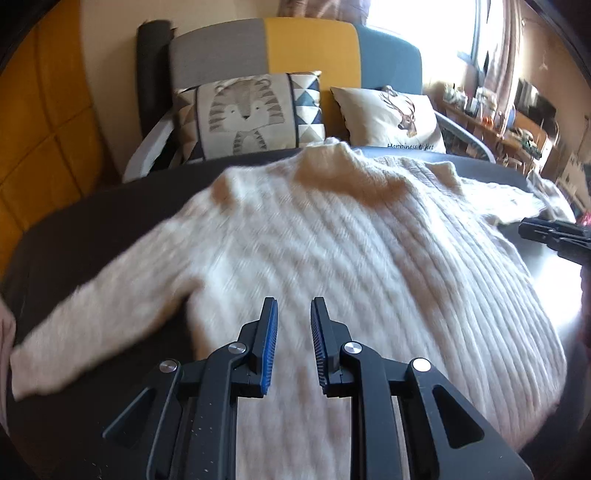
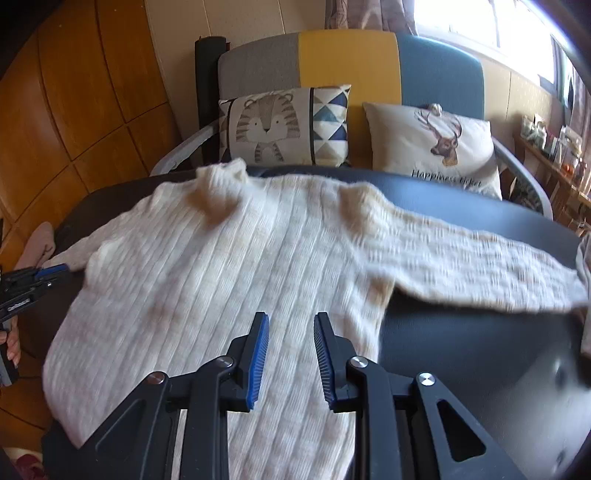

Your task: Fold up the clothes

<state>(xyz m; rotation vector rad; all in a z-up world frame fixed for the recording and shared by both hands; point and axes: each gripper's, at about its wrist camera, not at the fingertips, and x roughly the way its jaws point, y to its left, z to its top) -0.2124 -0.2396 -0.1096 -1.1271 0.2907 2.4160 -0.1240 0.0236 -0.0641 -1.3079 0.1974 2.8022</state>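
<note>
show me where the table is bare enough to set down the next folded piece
Bare dark table shows on the right, below the sweater's outstretched right sleeve and beside its body. A second bare patch lies at the far left, above the left sleeve. The middle is crowded: the sweater lies spread across it.

Daylight poured in from the window (image 1: 417, 26) at the upper right, blown out white. Glare washed the table (image 1: 565, 310) at its right edge. The sweater (image 1: 332, 240) was smeared by motion blur; fisheye bending darkened every corner.
</note>
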